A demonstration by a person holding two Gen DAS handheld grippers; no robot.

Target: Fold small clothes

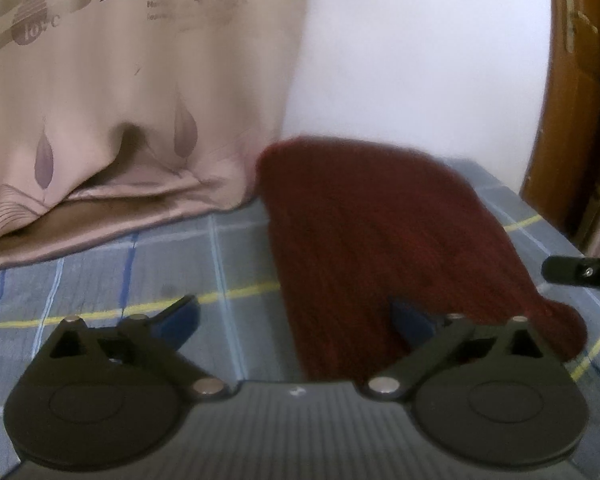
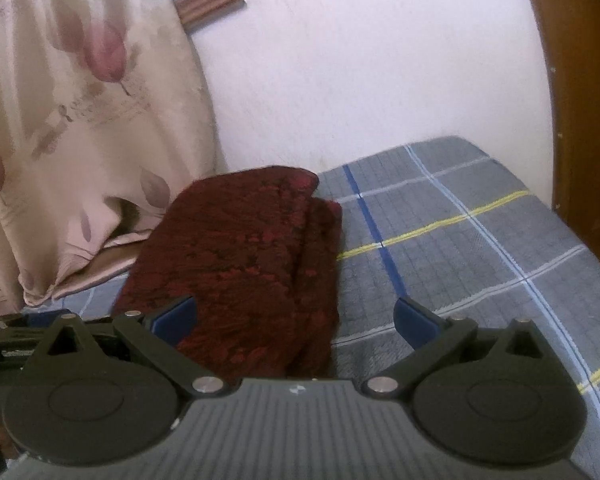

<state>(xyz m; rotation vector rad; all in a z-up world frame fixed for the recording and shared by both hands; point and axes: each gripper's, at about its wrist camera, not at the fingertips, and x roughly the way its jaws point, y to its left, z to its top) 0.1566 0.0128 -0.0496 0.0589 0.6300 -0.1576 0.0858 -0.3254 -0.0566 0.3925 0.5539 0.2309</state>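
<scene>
Fingers of the left hand-held gripper [image 1: 296, 320] and the right hand-held gripper [image 2: 296, 318] gape wide, holding nothing. Beyond them the folded maroon cloth [image 2: 244, 264] lies on the plaid bed [image 2: 460, 240], near the curtain [image 2: 80, 120].

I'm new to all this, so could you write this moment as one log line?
left hand-held gripper: open, empty | right hand-held gripper: open, empty | dark red garment: folded on plaid sheet
</scene>
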